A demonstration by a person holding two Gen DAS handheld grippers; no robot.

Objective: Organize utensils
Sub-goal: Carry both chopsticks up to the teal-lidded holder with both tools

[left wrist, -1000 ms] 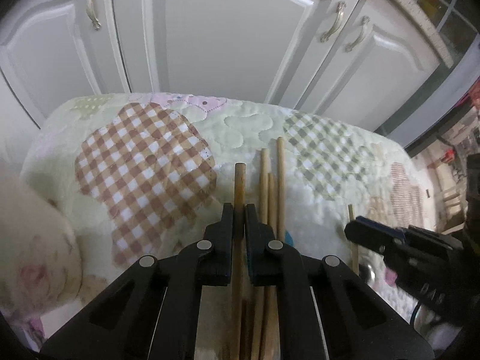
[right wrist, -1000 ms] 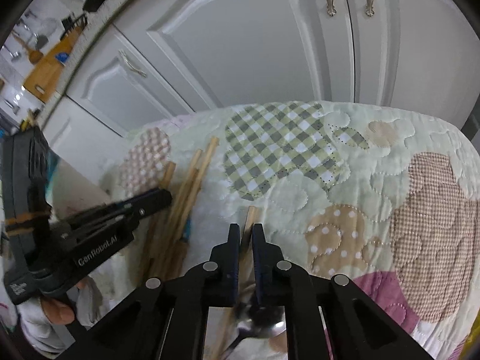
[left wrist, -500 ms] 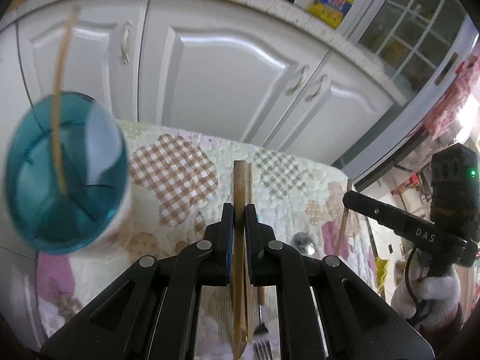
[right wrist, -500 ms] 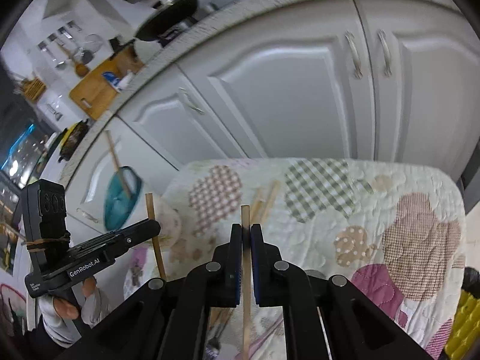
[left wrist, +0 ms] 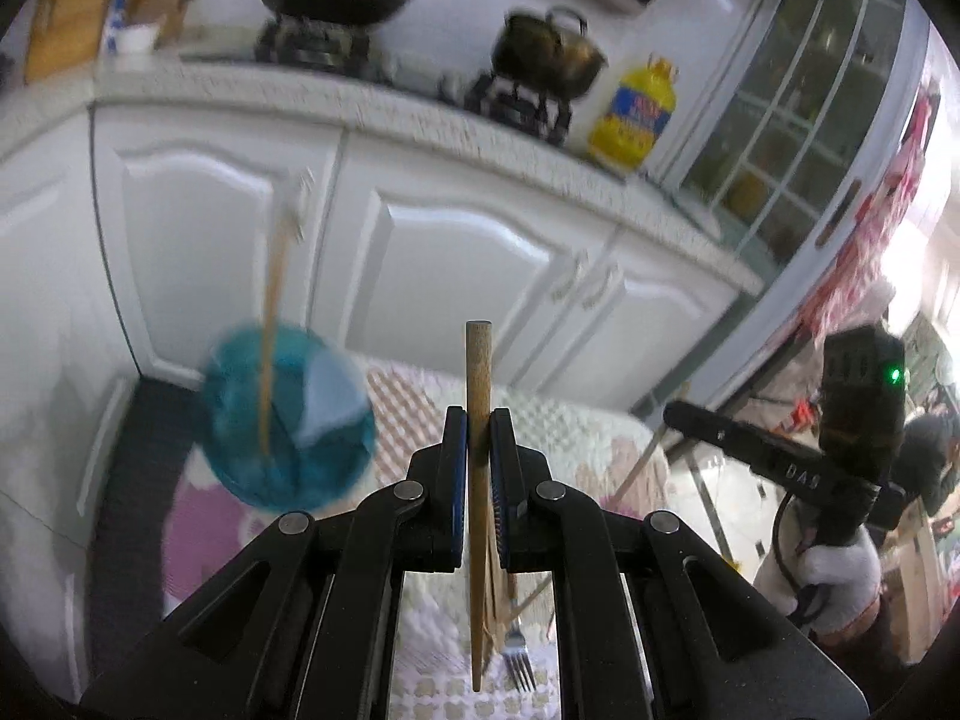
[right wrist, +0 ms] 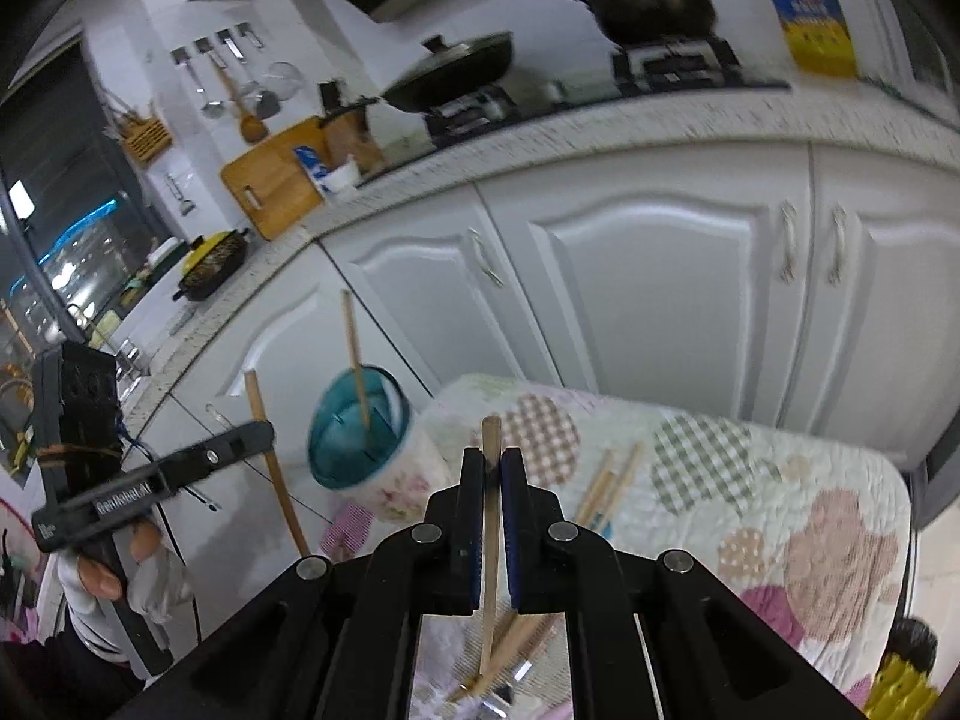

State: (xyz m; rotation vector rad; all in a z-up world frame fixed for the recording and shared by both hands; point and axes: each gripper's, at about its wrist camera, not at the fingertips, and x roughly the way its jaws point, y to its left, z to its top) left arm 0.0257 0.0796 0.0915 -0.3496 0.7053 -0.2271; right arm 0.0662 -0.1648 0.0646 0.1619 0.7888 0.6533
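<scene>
Gripping a thick wooden chopstick [left wrist: 478, 420] upright between nearly closed jaws, the left gripper [left wrist: 478, 438] is held raised above the quilted table cover [left wrist: 576, 426], angled downward, with the stick's blunt top poking out past the fingertips and its lower end hanging over the cover beside a fork [left wrist: 519, 654]. From the right wrist view, that same gripper [right wrist: 258, 435] is seen side-on at the left, carried by a hand in a white glove [right wrist: 129, 576], its stick slanting down below the jaws. The right gripper [right wrist: 492, 468] is likewise tilted down and closed tight on a thinner chopstick [right wrist: 491, 516], which runs up through the jaws to just beyond the tips; in the left wrist view it shows at the right edge [left wrist: 675, 414], held by another gloved hand [left wrist: 831, 576]. A teal-rimmed utensil cup [right wrist: 360, 432] stands at the near-left corner of the cover with one chopstick [right wrist: 355, 360] already leaning in it; it lies ahead and to the left of both grippers, not touching either. More loose chopsticks [right wrist: 606, 489] lie on the cover just beyond the right gripper. Compared with a second ago, both grippers have risen well clear of the cover: then they were low over the pile with only cabinet doors behind, whereas now the countertop [left wrist: 384, 102], the pans and a yellow oil bottle [left wrist: 636, 114] fill the upper view, and the cup has come into sight.
</scene>
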